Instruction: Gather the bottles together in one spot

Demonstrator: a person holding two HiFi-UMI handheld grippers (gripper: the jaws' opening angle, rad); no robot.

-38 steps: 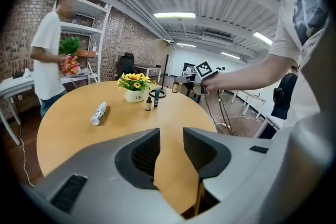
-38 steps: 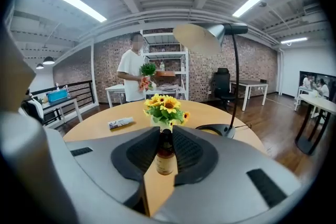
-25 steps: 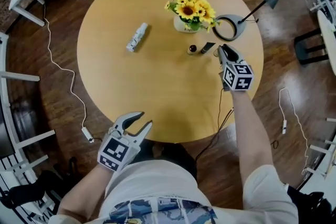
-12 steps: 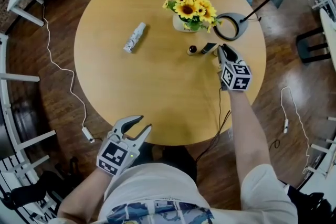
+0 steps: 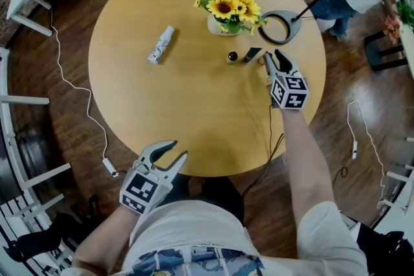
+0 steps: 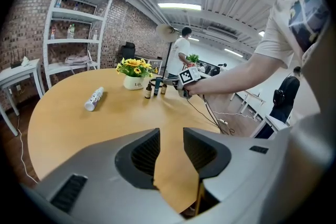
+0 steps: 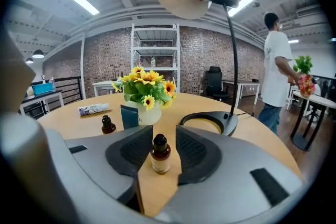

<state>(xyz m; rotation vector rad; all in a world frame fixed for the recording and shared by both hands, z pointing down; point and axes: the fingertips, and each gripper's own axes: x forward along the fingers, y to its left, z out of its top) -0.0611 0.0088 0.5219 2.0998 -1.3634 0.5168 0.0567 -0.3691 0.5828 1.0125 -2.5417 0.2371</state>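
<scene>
A small amber bottle [image 7: 160, 153] stands upright on the round wooden table [image 5: 194, 113] between the jaws of my right gripper [image 7: 164, 135]. Those jaws have just been opening, and there is a gap on both sides of the bottle. Just beyond it stand another small dark bottle [image 7: 107, 124] and a dark teal tube [image 7: 129, 116]. A white bottle [image 5: 160, 44] lies on its side at the table's left. My left gripper [image 5: 178, 148] hovers open and empty at the near table edge, far from all of them.
A white vase of sunflowers [image 5: 223, 10] stands behind the small bottles. The ring-shaped base of a desk lamp [image 5: 277, 27] sits to its right, with a cable running off the table edge. A person [image 7: 276, 68] walks beyond the table.
My right gripper's jaws have parted, showing as a gap between the tips in the head view. The left gripper has stayed put. A person has moved along the far right of the room.
</scene>
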